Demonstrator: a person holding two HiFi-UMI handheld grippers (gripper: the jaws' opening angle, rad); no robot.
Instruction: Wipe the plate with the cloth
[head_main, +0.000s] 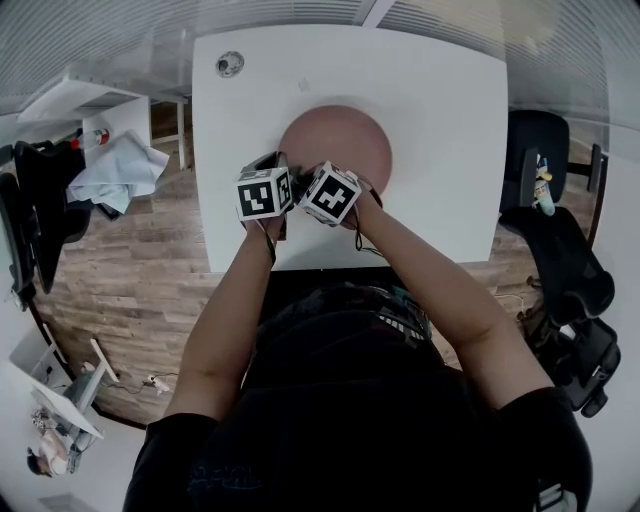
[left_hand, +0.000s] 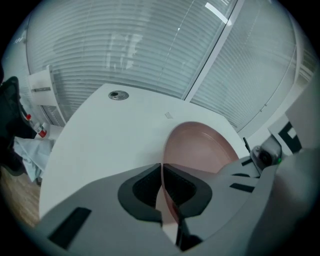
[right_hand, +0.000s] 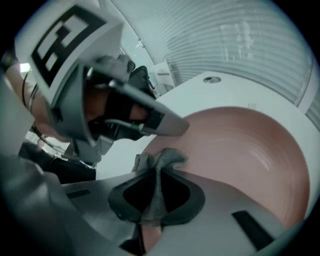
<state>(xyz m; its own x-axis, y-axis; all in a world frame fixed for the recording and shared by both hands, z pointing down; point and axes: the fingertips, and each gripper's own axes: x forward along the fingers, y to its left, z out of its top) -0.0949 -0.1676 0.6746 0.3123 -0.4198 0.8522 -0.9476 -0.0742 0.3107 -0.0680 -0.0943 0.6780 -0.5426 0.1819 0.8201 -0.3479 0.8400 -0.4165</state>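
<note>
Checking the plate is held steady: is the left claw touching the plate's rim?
Touching. The left gripper view shows the left claw shut on the plate, its near rim pinched between both jaws.

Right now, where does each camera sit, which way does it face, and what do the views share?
Head view: on the person's head, looking steeply down at white table and pink plate; left forearm, right forearm show.
Left gripper view: on the left gripper, along jaws shut on the plate's rim, toward blinds.
Right gripper view: on the right gripper, jaws shut on grey cloth, facing the plate; left gripper shows.
Shared: the plate.
</note>
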